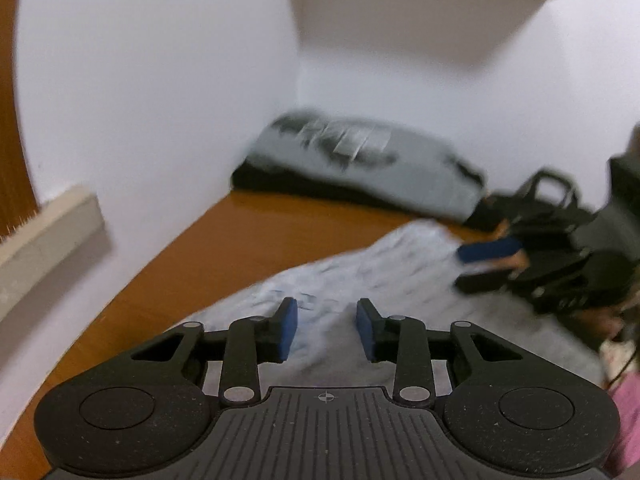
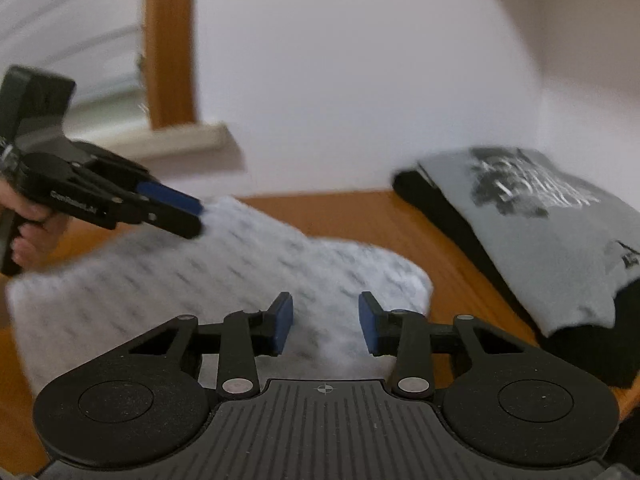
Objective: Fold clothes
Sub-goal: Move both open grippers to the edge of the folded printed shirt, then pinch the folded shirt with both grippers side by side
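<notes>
A white garment with a faint grey print [image 2: 208, 276] lies spread on the wooden table [image 2: 360, 216], blurred in both views. In the left wrist view my left gripper [image 1: 327, 322] hovers over the garment's [image 1: 392, 276] near part. Its blue pads [image 1: 289, 328] stand apart with nothing pinched between them. The right wrist view shows that gripper [image 2: 196, 216] at the cloth's far left corner, held by a hand. My right gripper [image 2: 326, 320] is open above the garment's right end, with cloth showing below the gap. It also appears in the left wrist view [image 1: 466, 268].
A folded grey T-shirt with a dark print [image 2: 552, 248] rests on a folded black garment [image 2: 592, 344] at the table's back right, against the white wall. A window sill [image 2: 192, 140] and a wooden frame [image 2: 170, 40] are at the left. Pink fabric [image 1: 628, 412] shows at the right edge.
</notes>
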Tool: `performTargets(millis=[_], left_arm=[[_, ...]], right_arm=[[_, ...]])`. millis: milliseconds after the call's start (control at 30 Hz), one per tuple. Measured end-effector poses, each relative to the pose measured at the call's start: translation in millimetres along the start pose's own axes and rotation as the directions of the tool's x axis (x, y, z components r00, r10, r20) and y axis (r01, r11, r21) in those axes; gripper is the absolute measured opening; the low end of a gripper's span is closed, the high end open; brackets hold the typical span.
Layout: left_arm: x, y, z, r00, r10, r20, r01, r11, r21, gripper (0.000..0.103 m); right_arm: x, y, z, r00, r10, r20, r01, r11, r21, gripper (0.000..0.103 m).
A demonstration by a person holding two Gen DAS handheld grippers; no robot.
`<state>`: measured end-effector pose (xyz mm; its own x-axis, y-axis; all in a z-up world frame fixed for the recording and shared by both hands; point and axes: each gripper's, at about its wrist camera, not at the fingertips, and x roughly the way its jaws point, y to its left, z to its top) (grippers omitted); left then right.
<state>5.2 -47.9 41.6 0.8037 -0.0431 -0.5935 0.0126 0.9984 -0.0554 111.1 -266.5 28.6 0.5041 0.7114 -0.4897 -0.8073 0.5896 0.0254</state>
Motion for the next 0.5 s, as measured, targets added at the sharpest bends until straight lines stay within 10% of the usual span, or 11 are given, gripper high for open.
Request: performTargets(millis=[500], left_arm=[[-27, 47, -29, 0.996, 0.084, 0.013, -0.08, 0.98, -0.183, 0.051]], right_arm=[[4, -28, -4, 1.0, 0.017, 0.005, -0.018, 0.987, 0.157, 0.059]])
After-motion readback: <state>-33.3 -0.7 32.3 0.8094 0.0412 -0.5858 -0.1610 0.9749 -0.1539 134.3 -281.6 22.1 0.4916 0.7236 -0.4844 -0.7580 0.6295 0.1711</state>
